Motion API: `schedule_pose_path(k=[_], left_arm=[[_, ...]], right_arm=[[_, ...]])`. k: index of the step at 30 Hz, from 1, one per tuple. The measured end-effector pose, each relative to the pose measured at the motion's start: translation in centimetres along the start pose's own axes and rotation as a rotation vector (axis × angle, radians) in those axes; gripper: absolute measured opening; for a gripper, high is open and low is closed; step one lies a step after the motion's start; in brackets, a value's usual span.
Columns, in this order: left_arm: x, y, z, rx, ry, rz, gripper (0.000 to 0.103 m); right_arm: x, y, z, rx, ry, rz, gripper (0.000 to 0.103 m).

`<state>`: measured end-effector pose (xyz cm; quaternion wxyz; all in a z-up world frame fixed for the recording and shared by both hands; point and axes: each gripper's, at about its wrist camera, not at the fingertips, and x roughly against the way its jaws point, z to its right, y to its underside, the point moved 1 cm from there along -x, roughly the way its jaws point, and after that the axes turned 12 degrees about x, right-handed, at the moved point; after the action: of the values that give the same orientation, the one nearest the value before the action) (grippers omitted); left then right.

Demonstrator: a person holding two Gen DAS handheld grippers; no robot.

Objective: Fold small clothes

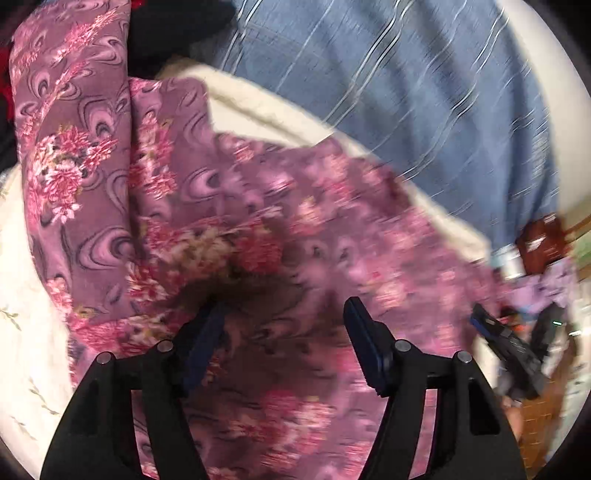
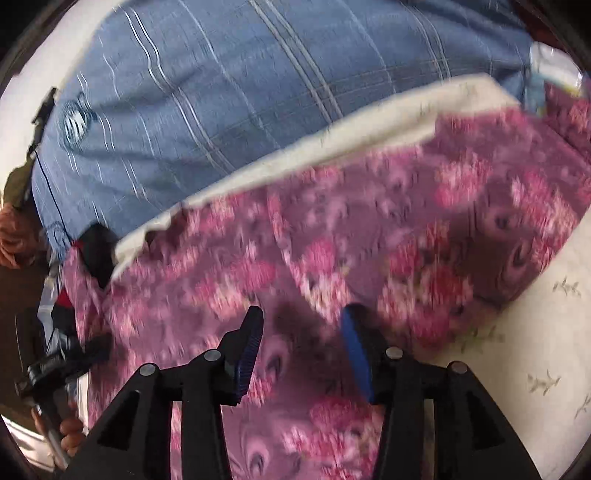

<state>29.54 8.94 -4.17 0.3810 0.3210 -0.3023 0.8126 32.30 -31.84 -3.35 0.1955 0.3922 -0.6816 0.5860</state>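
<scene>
A purple garment with pink flower print [image 1: 236, 229] lies spread on a white bed surface [image 1: 22, 288]; its left part is folded into a long strip [image 1: 74, 155]. My left gripper [image 1: 284, 314] is open right above the cloth, nothing between its blue pads. In the right wrist view the same floral garment [image 2: 369, 240] fills the middle. My right gripper [image 2: 303, 321] is open just over it and holds nothing. The right gripper also shows at the right edge of the left wrist view [image 1: 509, 339]. Both views are motion-blurred.
The person's blue striped shirt [image 1: 406, 92] is close behind the bed edge and also shows in the right wrist view [image 2: 240, 92]. A cream blanket edge [image 2: 332, 136] runs along the cloth. Dark clothes [image 1: 177, 29] lie at top left. The white sheet [image 2: 535, 350] shows at right.
</scene>
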Motion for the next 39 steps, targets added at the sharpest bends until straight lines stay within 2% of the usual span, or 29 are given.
schedule_pose_path(k=[2,4,5,6,9,12,13,15,17,18,19,20,21,22,23,25,26,29,30,31,32,33,35,37,39], left_arm=[[0.8,-0.8,0.0,0.026,0.086,-0.005,0.066],[1.7,-2.2,0.3,0.008,0.112,0.0,0.066],[2.1,-3.0,0.6,-0.011,0.108,0.006,0.066],[2.6,-4.2,0.7,-0.037,0.083,0.027,0.067],[2.3,-8.0,1.6,-0.135,-0.043,0.029,0.075],[0.2,-11.0,2.4,-0.25,-0.097,-0.095,0.083],[-1.1,-11.7,2.4,-0.277,-0.126,-0.138,0.083],[-3.6,-12.7,2.4,-0.345,-0.199,-0.216,0.083],[-6.1,-12.7,1.4,-0.368,-0.276,-0.289,0.083],[-7.4,-12.4,0.7,-0.38,-0.316,-0.318,0.083],[-7.5,-12.1,0.8,-0.407,-0.333,-0.292,0.082],[-7.2,-11.2,1.3,-0.467,-0.347,-0.246,0.08],[-6.9,-10.6,1.7,-0.504,-0.359,-0.217,0.06],[-6.6,-10.1,2.0,-0.532,-0.387,-0.182,0.04],[-6.4,-9.9,2.2,-0.541,-0.415,-0.157,0.035],[-6.2,-10.3,2.3,-0.518,-0.421,-0.126,0.019],[-6.2,-10.7,2.1,-0.503,-0.43,-0.114,0.017],[-5.8,-11.4,1.8,-0.468,-0.367,-0.146,0.017],[-5.5,-11.5,1.9,-0.476,-0.349,-0.143,0.023],[-5.4,-11.5,2.0,-0.485,-0.321,-0.168,0.048],[-5.5,-11.6,2.1,-0.486,-0.3,-0.191,0.065],[-5.6,-11.4,2.2,-0.492,-0.27,-0.215,0.086],[-6.2,-10.8,2.8,-0.536,-0.264,-0.24,0.086],[-7.5,-9.8,3.4,-0.619,-0.326,-0.27,0.086],[-8.3,-8.4,3.9,-0.718,-0.429,-0.237,0.086]], right_arm=[[0.7,-2.3,-1.6,0.058,-0.042,0.087,0.048],[-0.8,-4.8,-3.4,0.137,-0.082,0.08,0.069],[-2.1,-6.0,-4.2,0.171,-0.097,0.056,0.07],[-3.8,-7.2,-5.3,0.22,-0.108,0.016,0.068],[-7.8,-9.3,-7.0,0.349,-0.047,-0.074,0.068],[-10.8,-10.1,-7.9,0.473,-0.01,-0.159,0.068],[-11.6,-10.1,-8.1,0.512,0.011,-0.178,0.068],[-13.1,-9.8,-8.5,0.556,-0.02,-0.23,0.069],[-14.4,-9.2,-9.3,0.632,0.0,-0.26,0.07],[-14.2,-8.9,-9.9,0.687,0.018,-0.225,0.068],[-14.1,-8.8,-10.2,0.714,0.023,-0.212,0.054],[-14.0,-8.6,-10.5,0.739,0.019,-0.205,0.036],[-13.8,-8.4,-10.8,0.752,0.035,-0.209,0.005],[-13.6,-8.1,-11.2,0.775,0.062,-0.2,0.001],[-13.3,-7.8,-11.6,0.809,0.083,-0.191,0.001],[-12.4,-7.9,-12.1,0.824,0.114,-0.151,0.001],[-11.9,-8.4,-11.9,0.789,0.101,-0.128,0.001],[-11.1,-9.6,-10.4,0.65,0.02,-0.1,0.002],[-11.5,-9.6,-10.2,0.63,-0.034,-0.134,0.007],[-11.9,-9.4,-10.2,0.633,-0.049,-0.166,0.007],[-12.2,-9.1,-10.3,0.655,-0.031,-0.174,0.009],[-12.6,-8.7,-10.4,0.684,-0.029,-0.195,0.017],[-13.6,-8.4,-10.5,0.699,-0.053,-0.235,0.034],[-13.5,-8.3,-10.2,0.711,-0.058,-0.212,0.037],[-12.8,-8.6,-9.6,0.668,-0.086,-0.194,0.041]])
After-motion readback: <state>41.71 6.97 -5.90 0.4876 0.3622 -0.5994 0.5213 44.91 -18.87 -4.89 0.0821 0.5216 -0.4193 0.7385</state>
